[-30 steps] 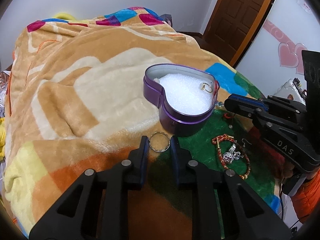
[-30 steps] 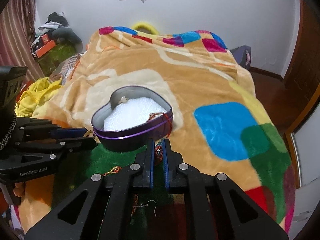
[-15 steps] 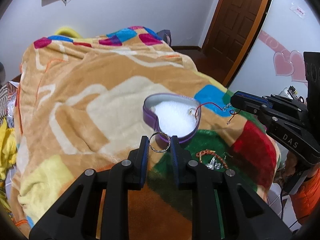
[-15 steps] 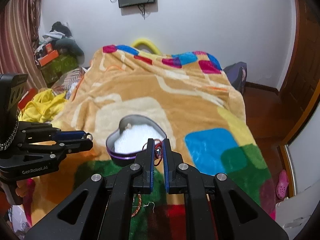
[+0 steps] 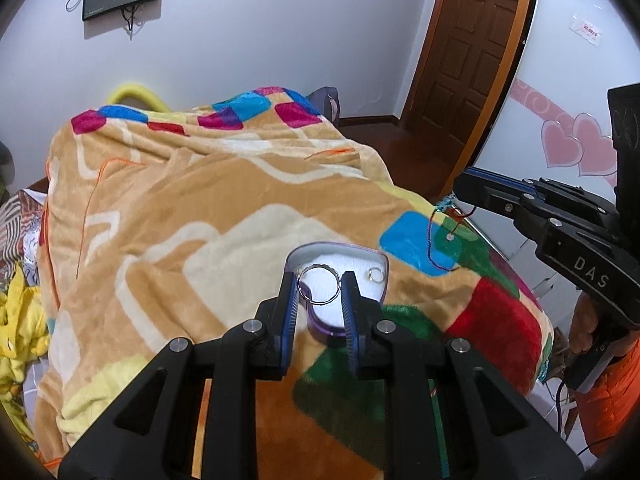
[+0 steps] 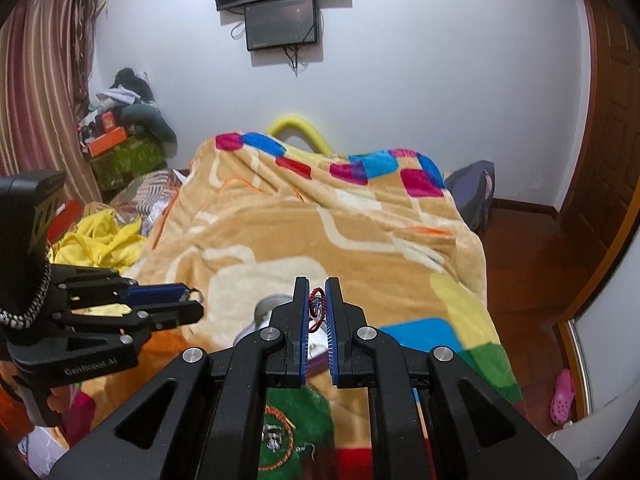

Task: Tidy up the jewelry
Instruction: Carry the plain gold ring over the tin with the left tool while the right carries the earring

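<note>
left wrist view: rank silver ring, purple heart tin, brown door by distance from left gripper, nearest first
1. silver ring, clamped between the left gripper fingers.
2. purple heart tin, just beyond, on the blanket.
3. brown door, far right, past the bed.

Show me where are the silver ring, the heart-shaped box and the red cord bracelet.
silver ring (image 5: 319,283), left wrist view, on its metal hoop between the fingers.
heart-shaped box (image 5: 320,326), left wrist view, on its purple wall.
red cord bracelet (image 6: 317,307), right wrist view, on the coiled red cord.
</note>
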### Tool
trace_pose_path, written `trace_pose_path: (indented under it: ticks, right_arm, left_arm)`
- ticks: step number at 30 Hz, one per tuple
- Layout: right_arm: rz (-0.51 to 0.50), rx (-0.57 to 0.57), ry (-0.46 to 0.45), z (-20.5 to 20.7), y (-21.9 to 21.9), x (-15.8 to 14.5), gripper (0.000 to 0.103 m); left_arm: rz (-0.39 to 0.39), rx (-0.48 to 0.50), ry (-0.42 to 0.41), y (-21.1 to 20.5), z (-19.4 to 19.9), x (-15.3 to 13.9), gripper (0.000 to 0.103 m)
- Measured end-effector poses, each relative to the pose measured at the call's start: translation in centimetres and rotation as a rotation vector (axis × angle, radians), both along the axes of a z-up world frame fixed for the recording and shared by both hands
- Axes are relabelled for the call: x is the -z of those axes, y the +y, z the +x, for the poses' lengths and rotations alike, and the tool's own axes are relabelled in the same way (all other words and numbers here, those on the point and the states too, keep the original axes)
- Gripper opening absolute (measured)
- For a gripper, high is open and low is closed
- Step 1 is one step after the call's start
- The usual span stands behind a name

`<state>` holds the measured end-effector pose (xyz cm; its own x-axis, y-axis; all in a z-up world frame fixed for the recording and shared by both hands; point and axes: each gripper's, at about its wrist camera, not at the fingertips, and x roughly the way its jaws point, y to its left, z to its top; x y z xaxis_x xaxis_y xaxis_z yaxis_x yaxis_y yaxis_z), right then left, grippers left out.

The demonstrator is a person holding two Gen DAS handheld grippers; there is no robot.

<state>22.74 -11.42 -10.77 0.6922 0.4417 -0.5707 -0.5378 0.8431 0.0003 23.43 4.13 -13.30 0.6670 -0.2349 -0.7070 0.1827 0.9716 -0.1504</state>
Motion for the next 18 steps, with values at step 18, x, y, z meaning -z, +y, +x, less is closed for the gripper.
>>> trace_pose_path:
  ticks: [18]
  right_arm:
    - [0.053, -0.073, 0.070, 3.2, 2.6, 1.9, 0.007]
  left_arm:
    - [-0.006, 0.031, 0.045, -0.7, 3.0, 2.5, 0.021]
